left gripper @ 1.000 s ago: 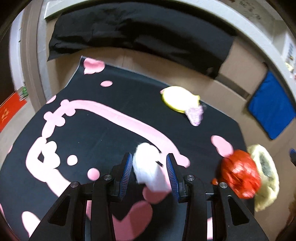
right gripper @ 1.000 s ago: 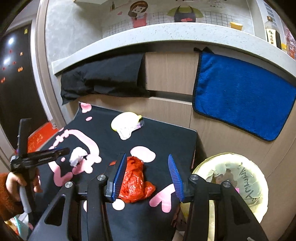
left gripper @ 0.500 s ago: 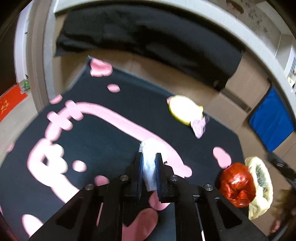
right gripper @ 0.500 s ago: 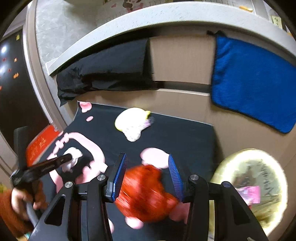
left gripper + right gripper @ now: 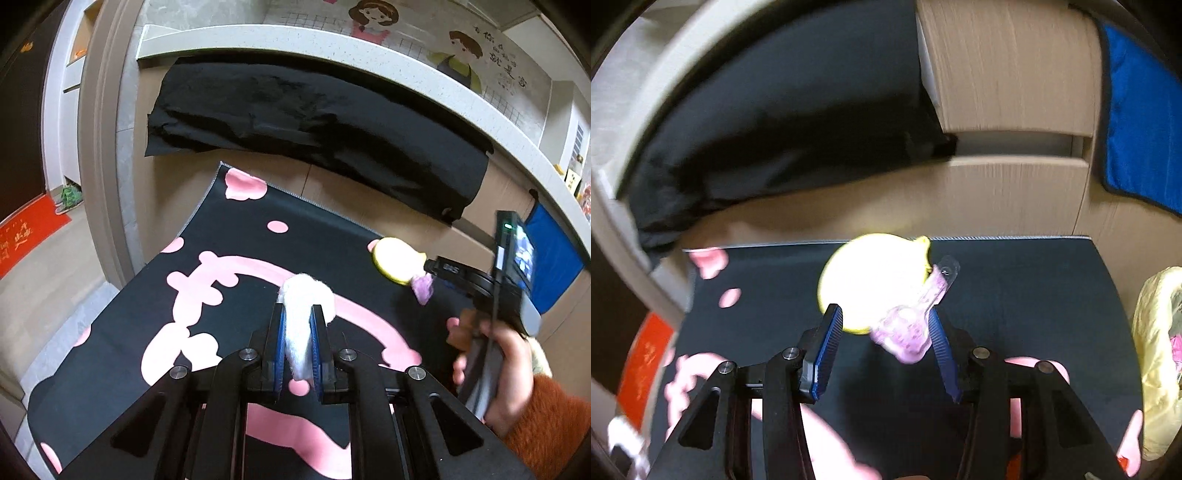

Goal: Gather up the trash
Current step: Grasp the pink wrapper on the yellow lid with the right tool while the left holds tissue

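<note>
My left gripper [image 5: 300,312] is shut on a crumpled white tissue [image 5: 304,295], held up above the black mat with pink shapes [image 5: 122,332]. Farther along the mat lie a pale yellow round lid [image 5: 395,262] and a purple wrapper [image 5: 423,288]. My right gripper [image 5: 886,326] hovers low over that pair, its jaws opening. The purple wrapper [image 5: 908,330] and the near edge of the yellow lid [image 5: 871,280] lie between its blue pads [image 5: 827,347], which do not press on them. A hand [image 5: 495,354] holds the right gripper at the right of the left wrist view.
A bin lined with a yellow bag [image 5: 1160,350] stands just off the mat's right edge. Wooden cabinet fronts [image 5: 1004,92] rise behind the mat, with a black cloth [image 5: 314,122] and a blue towel [image 5: 1137,110] hanging from the counter. A red doormat [image 5: 22,236] lies far left.
My left gripper shut on the white tissue and lifted it off the mat. My right gripper left the red bag and swung forward and down to the yellow lid and purple wrapper.
</note>
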A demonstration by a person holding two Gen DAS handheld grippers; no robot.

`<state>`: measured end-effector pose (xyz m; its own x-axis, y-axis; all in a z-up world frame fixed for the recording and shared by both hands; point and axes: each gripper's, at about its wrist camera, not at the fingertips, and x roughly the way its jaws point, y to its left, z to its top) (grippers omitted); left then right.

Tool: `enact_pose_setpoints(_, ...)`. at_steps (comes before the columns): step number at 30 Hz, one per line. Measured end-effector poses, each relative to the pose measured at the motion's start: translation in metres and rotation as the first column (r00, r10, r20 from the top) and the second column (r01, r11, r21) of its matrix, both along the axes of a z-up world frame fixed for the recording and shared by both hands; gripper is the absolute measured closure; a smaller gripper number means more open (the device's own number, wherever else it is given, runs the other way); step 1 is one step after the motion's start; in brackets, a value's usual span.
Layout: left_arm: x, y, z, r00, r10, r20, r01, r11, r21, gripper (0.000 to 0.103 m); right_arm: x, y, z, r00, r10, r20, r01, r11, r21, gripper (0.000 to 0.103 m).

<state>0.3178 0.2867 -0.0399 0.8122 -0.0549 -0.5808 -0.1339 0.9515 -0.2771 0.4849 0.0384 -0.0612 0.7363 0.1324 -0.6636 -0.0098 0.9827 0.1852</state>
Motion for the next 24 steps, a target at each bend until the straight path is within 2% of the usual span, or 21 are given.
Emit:
enact_pose_setpoints(3,0.007,0.002,-0.008,1.000,-0.011,-0.014,0.011,1.000,0.000,0.090,0.019,0.003,-0.016,0.999,-0.030,-0.040,0.028,0.998,-0.058,0.057)
enact_pose_setpoints(7,0.016,0.001,-0.016,0.999,-0.022,-0.035,0.022,1.000,-0.011,0.090,0.036,0.003,-0.034,0.995,-0.030,-0.096,0.022,0.996,-0.081,0.057)
enact_pose_setpoints(13,0.020,-0.008,-0.017,0.998,-0.034,-0.047,0.033,0.999,-0.018,0.090,0.036,-0.008,-0.038,0.990,0.052,-0.130,-0.051,0.999,0.017,0.058)
enact_pose_setpoints(17,0.015,-0.020,-0.009,0.998,-0.046,-0.038,0.046,0.999,-0.018,0.090,0.015,-0.016,-0.019,0.987,0.117,-0.112,-0.106,0.989,0.100,0.059)
enact_pose_setpoints(24,0.001,-0.048,0.014,0.998,-0.066,-0.021,0.066,0.998,-0.002,0.090,-0.035,-0.030,0.038,0.982,0.187,0.004,-0.187,0.979,0.086,0.059)
